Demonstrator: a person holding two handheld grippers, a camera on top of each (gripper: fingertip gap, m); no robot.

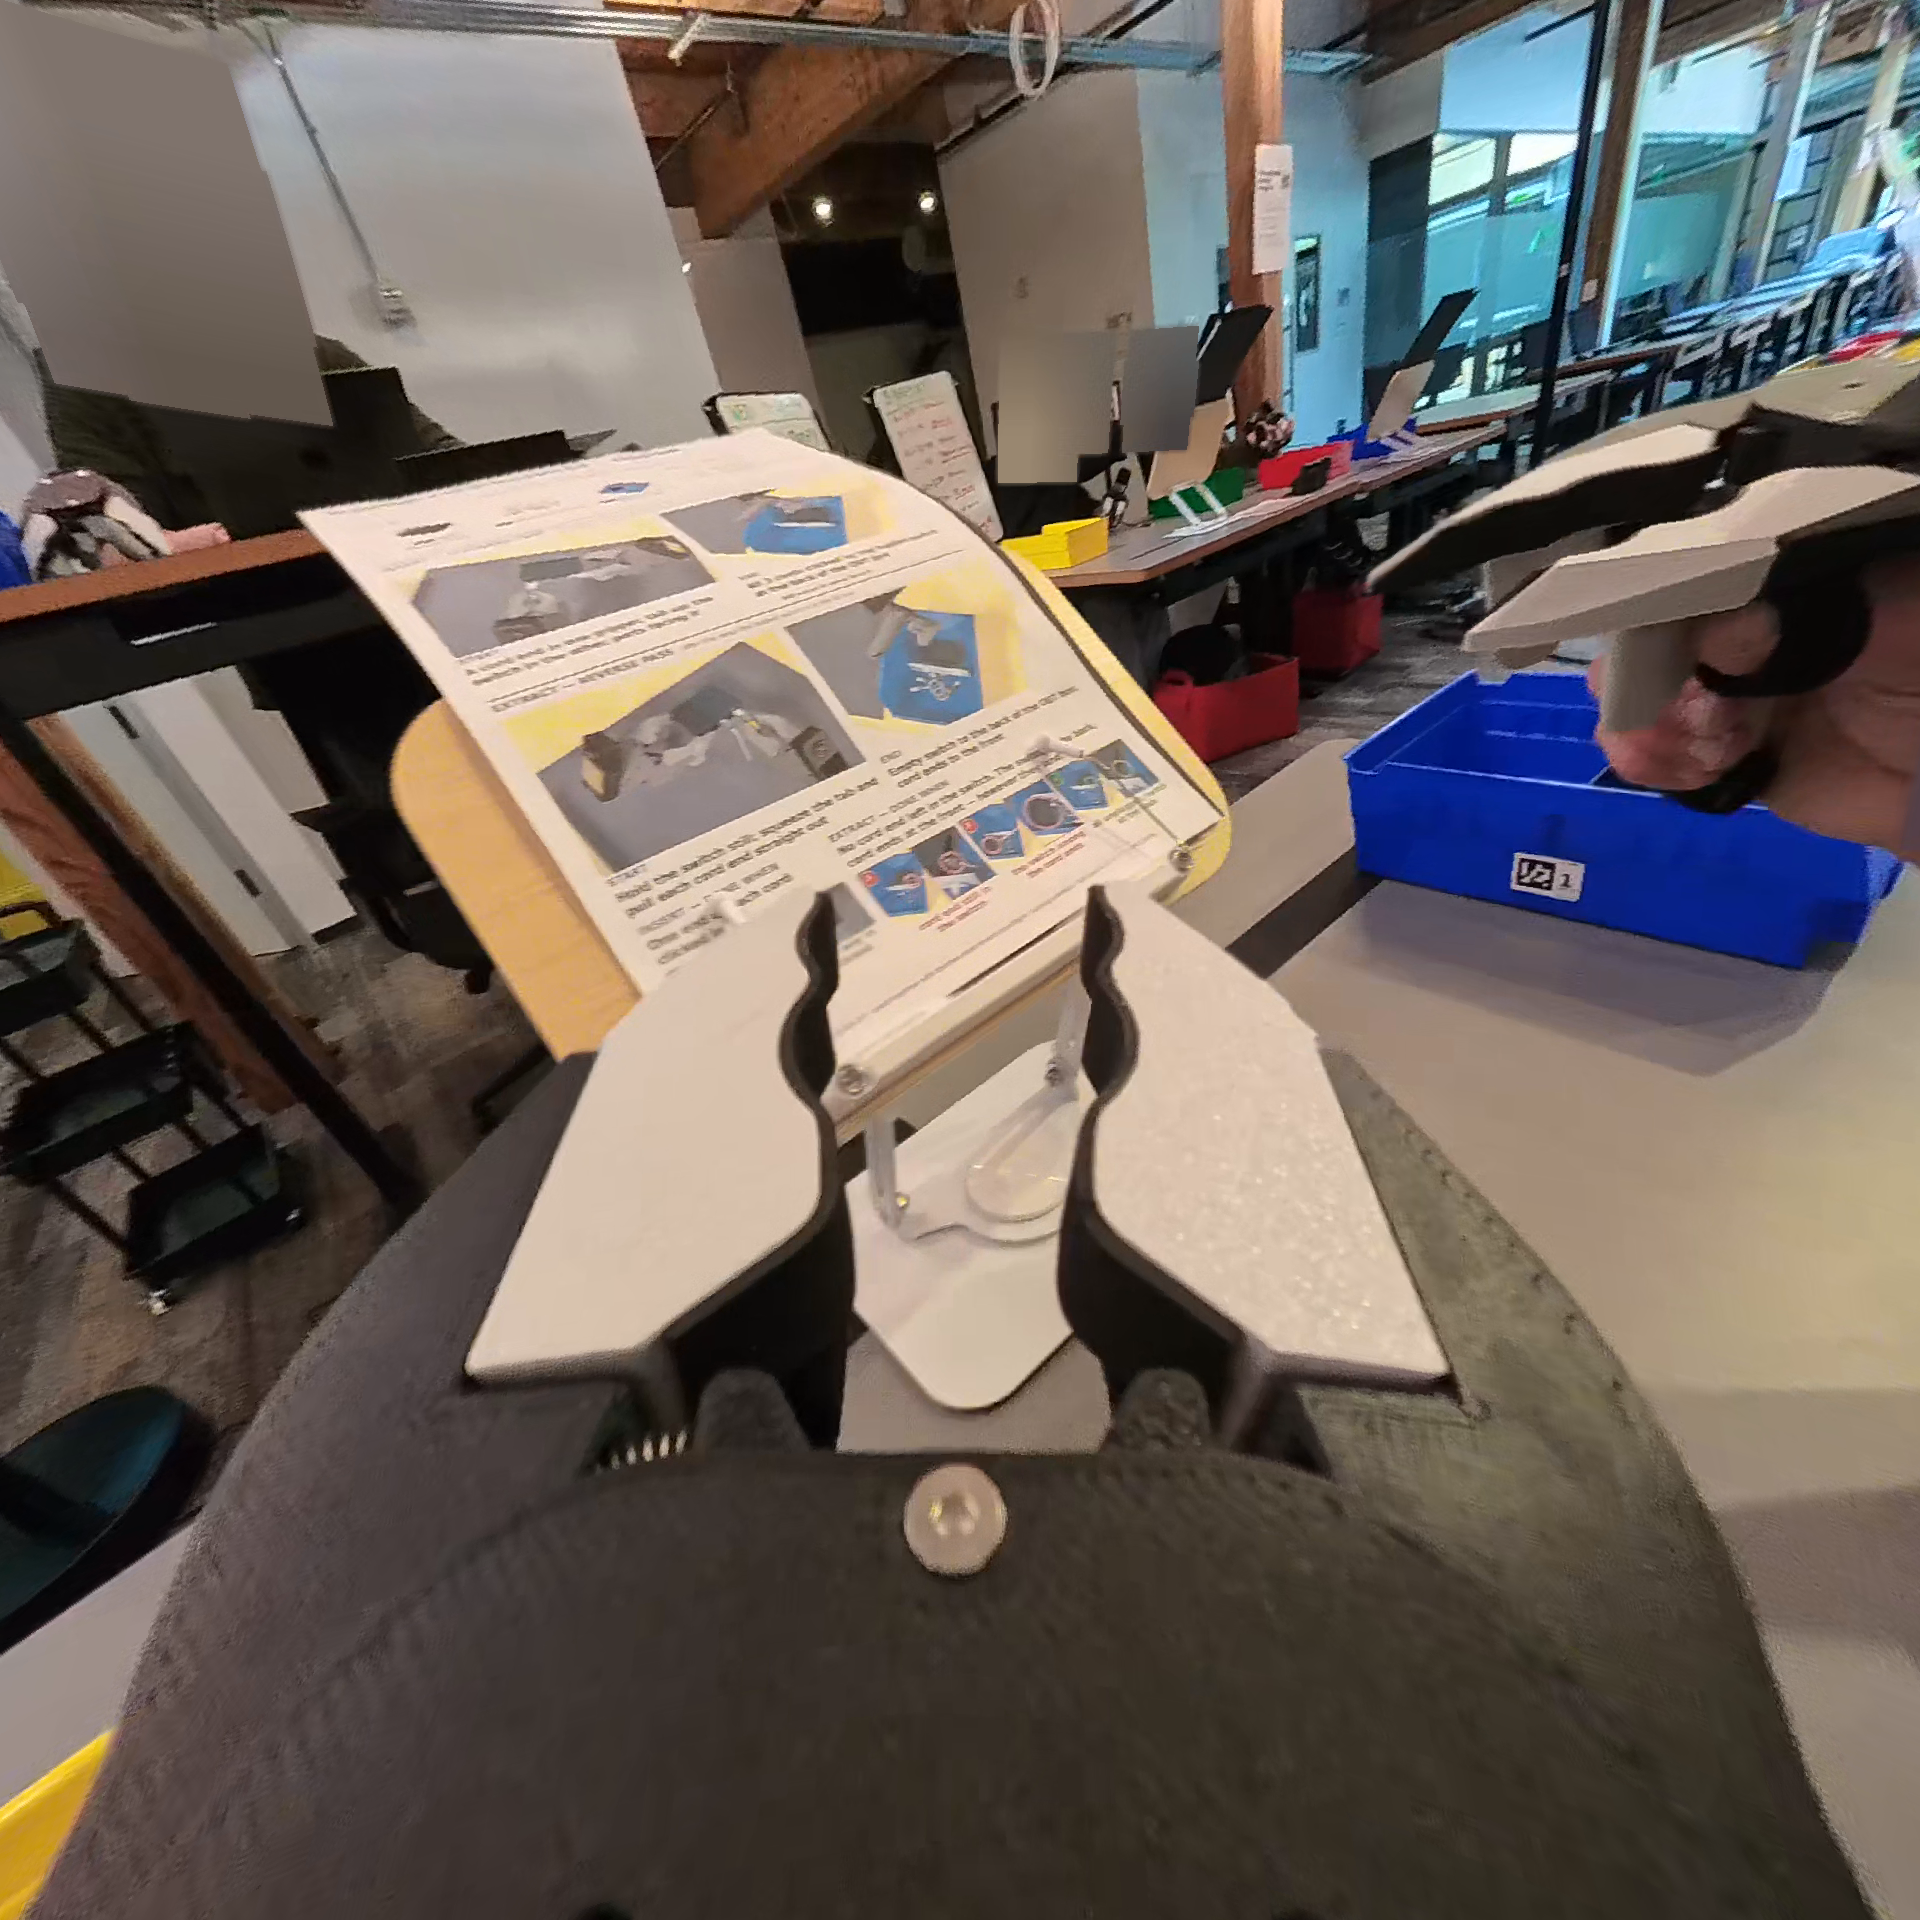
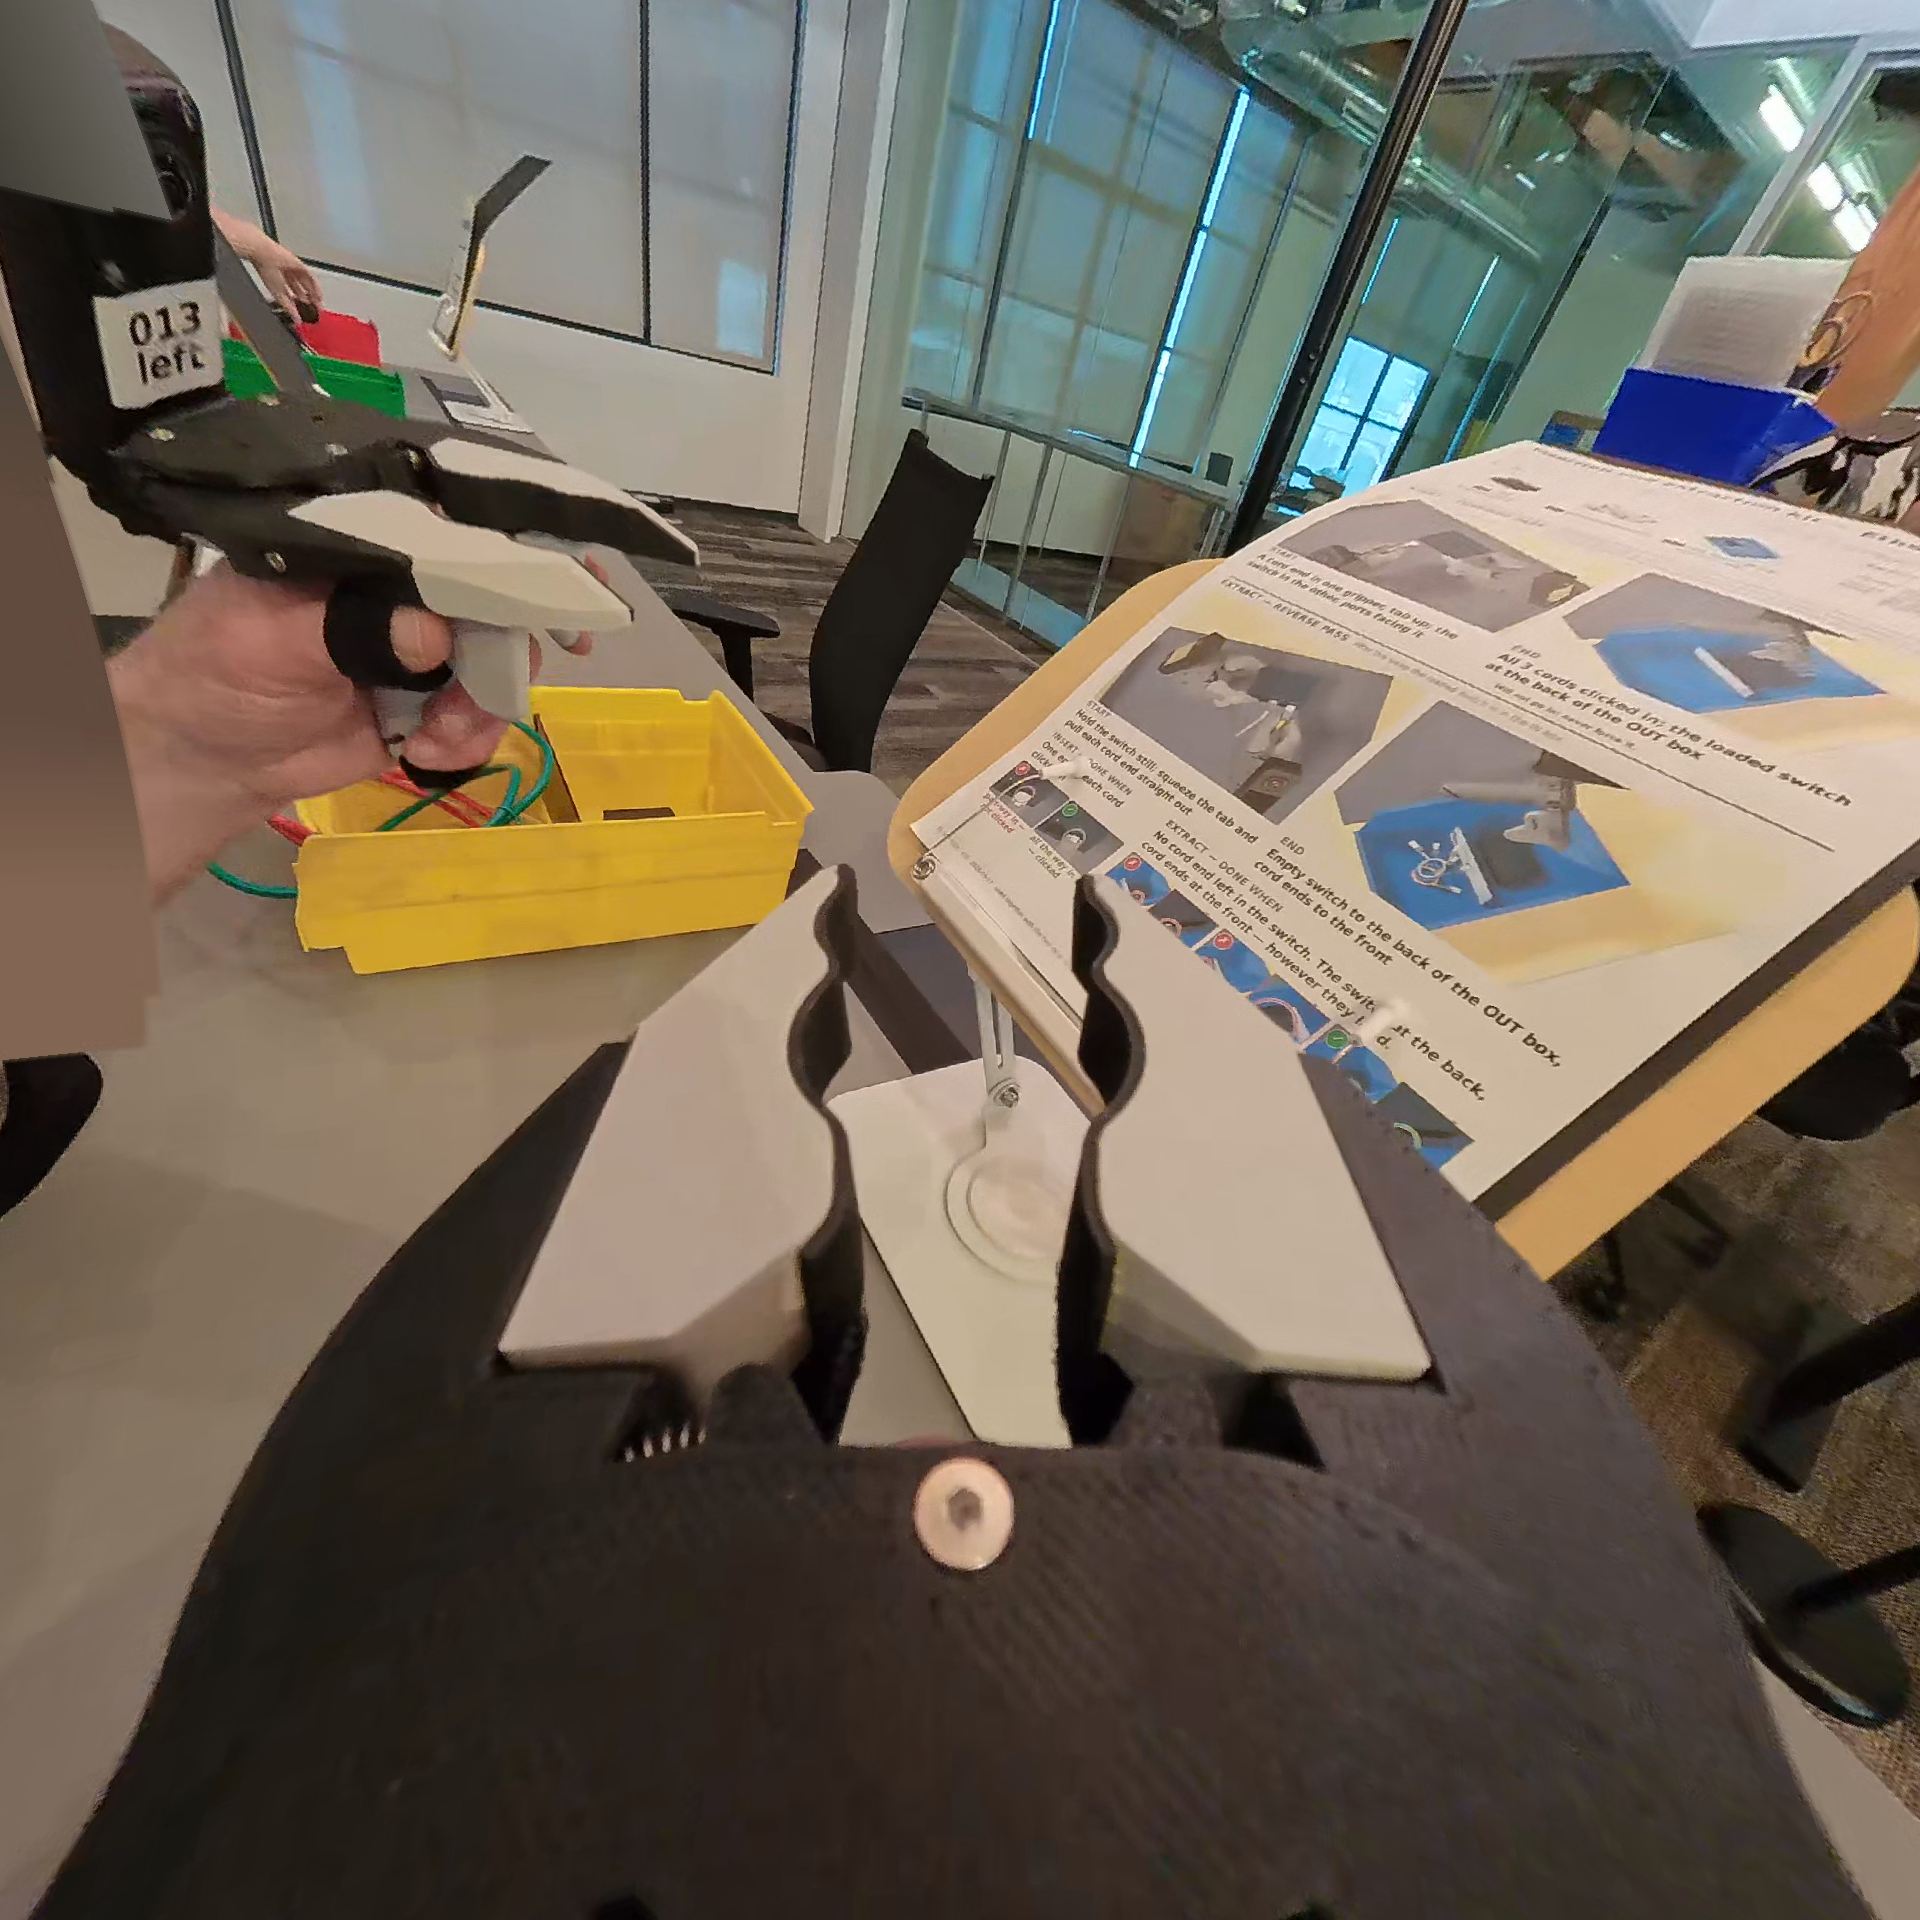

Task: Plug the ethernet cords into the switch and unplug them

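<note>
My left gripper [image 1: 961, 914] is open and empty, held above the grey table [image 1: 1558, 1143] and facing an instruction sheet on a stand [image 1: 748, 665]. My right gripper [image 2: 964, 888] is also open and empty, facing the same sheet [image 2: 1455, 748]. A yellow bin [image 2: 540, 883] on the table holds a green cord [image 2: 520, 790] and a red cord [image 2: 442, 802]. The green cord hangs over the bin's left side. The left gripper [image 2: 655, 582] hovers above that bin in a hand. A small dark object [image 2: 634, 816] lies in the bin; I cannot tell whether it is the switch.
A blue bin [image 1: 1538, 842] stands on the table at the right, with the right gripper [image 1: 1429, 608] above it. The stand's white base [image 1: 956, 1330] sits just ahead of both grippers. A black office chair [image 2: 894, 603] stands behind the table. Other desks with coloured bins lie farther off.
</note>
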